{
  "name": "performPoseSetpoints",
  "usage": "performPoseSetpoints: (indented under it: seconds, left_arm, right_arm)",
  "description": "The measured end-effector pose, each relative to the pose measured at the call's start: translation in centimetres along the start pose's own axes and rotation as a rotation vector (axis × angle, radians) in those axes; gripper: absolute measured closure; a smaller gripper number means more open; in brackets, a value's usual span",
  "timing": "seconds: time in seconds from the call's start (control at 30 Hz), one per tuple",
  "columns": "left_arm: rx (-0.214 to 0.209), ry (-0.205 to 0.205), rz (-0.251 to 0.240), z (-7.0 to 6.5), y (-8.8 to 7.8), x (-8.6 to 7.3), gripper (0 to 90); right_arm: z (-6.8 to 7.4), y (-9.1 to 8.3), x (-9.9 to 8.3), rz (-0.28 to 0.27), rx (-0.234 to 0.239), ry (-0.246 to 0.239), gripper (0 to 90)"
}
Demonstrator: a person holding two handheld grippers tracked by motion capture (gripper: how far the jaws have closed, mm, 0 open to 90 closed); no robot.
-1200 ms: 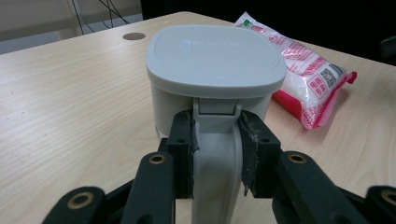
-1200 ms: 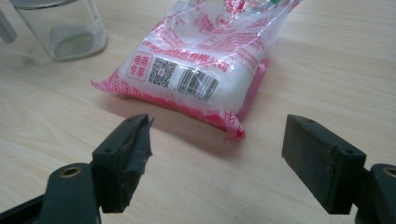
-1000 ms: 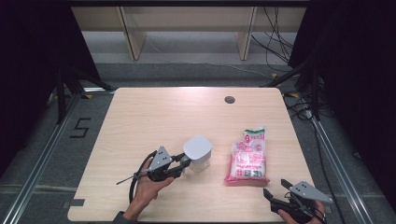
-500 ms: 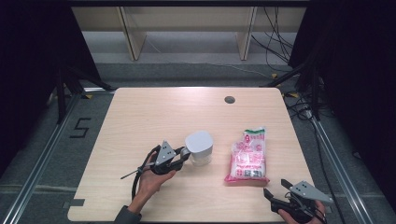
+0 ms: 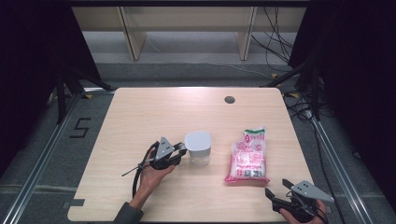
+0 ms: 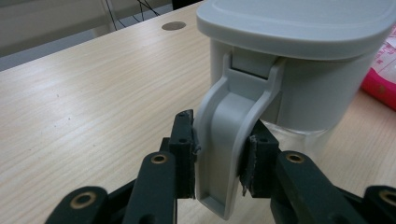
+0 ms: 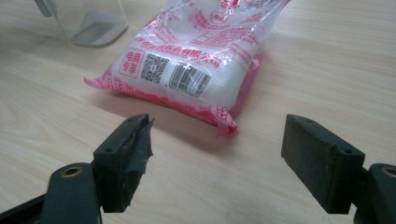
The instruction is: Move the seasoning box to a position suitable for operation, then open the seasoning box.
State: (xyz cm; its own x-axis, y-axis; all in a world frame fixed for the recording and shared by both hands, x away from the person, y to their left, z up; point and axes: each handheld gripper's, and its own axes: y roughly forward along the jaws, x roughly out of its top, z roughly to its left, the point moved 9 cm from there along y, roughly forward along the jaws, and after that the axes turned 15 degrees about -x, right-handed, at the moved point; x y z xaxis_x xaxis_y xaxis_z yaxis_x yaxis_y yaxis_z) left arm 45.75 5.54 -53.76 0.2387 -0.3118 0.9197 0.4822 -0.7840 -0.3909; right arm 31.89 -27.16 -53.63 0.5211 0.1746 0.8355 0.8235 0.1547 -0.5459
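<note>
Jar [image 6: 299, 70] top and right side beyond the frame edge, bag [image 7: 196, 65] far end likewise, print illegible.

Lab recording bay: wooden table [image 5: 140, 116] on rail frame [image 5: 39, 163], black curtains [image 5: 28, 70] (loose cables [image 5: 275, 51] behind)

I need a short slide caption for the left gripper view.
Left hand-held gripper shut on the grey handle of a lidded jar on the wooden table.
</note>
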Motion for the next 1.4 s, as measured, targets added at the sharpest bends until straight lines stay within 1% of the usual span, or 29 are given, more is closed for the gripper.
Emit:
performPoseSetpoints:
  seconds: [0.13, 0.17, 0.2, 0.23, 0.33, 0.37, 0.43, 0.47, 0.57, 0.63, 0.67, 0.7, 0.73, 0.77, 0.83, 0.9, 0.93, 0.97, 1.0, 1.03, 1.07, 1.1, 1.13, 1.17, 1.2, 1.23, 1.27, 1.3, 1.4]
  left_arm:
    - [0.004, -0.002, -0.003, 0.1, 0.2, 0.0, 69.5]
    - [-0.002, -0.010, -0.002, 0.1, 0.2, -0.1, 69.5]
    - [-0.019, -0.026, -0.008, 0.1, 0.2, -0.1, 69.2]
    - [-0.021, -0.031, -0.013, 0.1, 0.2, -0.1, 69.0]
    - [-0.029, -0.041, -0.010, 0.1, 0.1, -0.3, 65.7]
    - [-0.041, -0.051, -0.013, 0.0, -0.1, -0.3, 63.5]
    - [-0.041, -0.044, -0.019, 0.1, -0.7, -0.1, 59.1]
    - [-0.052, -0.046, -0.034, 0.0, -1.5, 0.4, 57.5]
    - [-0.068, -0.051, -0.031, -0.2, -2.5, 0.6, 51.7]
    - [-0.098, -0.062, -0.040, -0.7, -3.2, 0.9, 46.1]
    - [-0.101, -0.062, -0.037, -0.9, -3.5, 1.0, 46.1]
    - [-0.123, -0.073, -0.043, -1.5, -3.9, 1.2, 42.5]
    - [-0.123, -0.073, -0.043, -1.5, -3.9, 1.2, 41.6]
    - [-0.154, -0.083, -0.051, -1.9, -4.4, 1.6, 40.6]
    - [-0.155, -0.081, -0.055, -2.0, -4.6, 1.8, 39.6]
    - [-0.142, -0.073, -0.047, -1.9, -4.9, 2.1, 33.2]
    - [-0.140, -0.076, -0.053, -1.8, -5.0, 2.4, 33.2]
    - [-0.138, -0.096, -0.061, -1.8, -5.2, 2.5, 32.3]
    - [-0.135, -0.110, -0.063, -1.7, -5.3, 2.5, 32.5]
    - [-0.139, -0.120, -0.066, -1.8, -5.3, 2.6, 32.2]
    - [-0.146, -0.131, -0.076, -1.9, -5.3, 2.7, 31.5]
    - [-0.146, -0.131, -0.076, -1.9, -5.3, 2.7, 31.3]
    - [-0.147, -0.137, -0.075, -1.9, -5.3, 2.7, 31.3]
    - [-0.150, -0.142, -0.081, -1.9, -5.3, 2.8, 31.4]
    - [-0.136, -0.139, -0.078, -1.8, -5.3, 2.9, 32.1]
    - [-0.133, -0.129, -0.075, -1.7, -5.4, 3.0, 33.4]
    - [-0.134, -0.114, -0.075, -1.6, -5.4, 3.1, 33.4]
    - [-0.134, -0.125, -0.084, -1.5, -5.4, 3.4, 34.2]
    - [-0.114, -0.113, -0.094, -1.2, -5.6, 4.0, 35.2]
  right_arm:
    - [0.3, -0.1, 0.0, 0.004, 0.002, -0.011, 24.9]
    - [0.6, -0.3, -0.1, 0.023, -0.001, 0.019, 24.9]
    - [0.2, -0.1, 0.0, 0.000, -0.007, -0.024, 24.9]
    - [0.4, -0.2, 0.0, 0.008, -0.003, 0.003, 24.9]
    - [0.4, -0.3, -0.1, 0.017, -0.004, 0.022, 24.9]
    - [0.4, -0.3, -0.1, 0.014, -0.002, 0.018, 24.9]
    - [0.3, -0.3, -0.1, 0.014, -0.002, 0.019, 24.9]
    - [0.1, -0.3, 0.0, 0.003, -0.005, 0.000, 24.9]
    - [0.3, -0.3, 0.0, 0.012, -0.003, 0.013, 24.9]
    - [0.2, -0.2, 0.0, 0.003, -0.004, -0.005, 24.9]
    - [0.2, -0.2, 0.0, 0.003, -0.004, -0.005, 24.9]
    - [0.5, -0.3, 0.0, 0.013, 0.003, 0.011, 24.9]
    - [0.5, -0.3, 0.0, 0.013, 0.003, 0.011, 24.9]
    - [0.3, -0.2, 0.2, -0.010, 0.009, -0.025, 24.9]
    - [0.4, -0.2, 0.2, -0.010, 0.009, -0.026, 24.9]
    - [0.5, -0.2, 0.3, -0.013, 0.014, -0.028, 24.9]
    - [0.5, -0.2, 0.3, -0.016, 0.014, -0.031, 24.9]
    - [0.4, -0.1, 0.3, -0.016, 0.009, -0.035, 24.9]
    - [0.5, -0.3, 0.2, -0.004, 0.002, -0.016, 24.9]
    - [0.3, -0.2, 0.3, -0.019, -0.004, -0.036, 24.9]
    - [0.4, -0.3, 0.3, -0.010, 0.001, -0.017, 24.7]
    - [0.4, -0.3, 0.3, -0.010, 0.001, -0.017, 24.7]
    - [0.6, -0.5, 0.2, 0.005, 0.001, 0.014, 24.3]
    - [0.6, -0.5, 0.2, 0.000, 0.002, 0.008, 22.6]
    - [0.1, -0.2, 0.4, -0.031, -0.014, -0.045, 21.9]
    - [0.0, -0.3, 0.3, -0.029, -0.016, -0.056, 21.2]
    - [0.0, -0.3, 0.3, -0.029, -0.016, -0.056, 21.2]
    - [0.3, -0.3, 0.3, -0.028, 0.000, -0.032, 18.0]
    - [0.5, -0.2, 0.3, -0.031, 0.010, -0.038, 15.7]
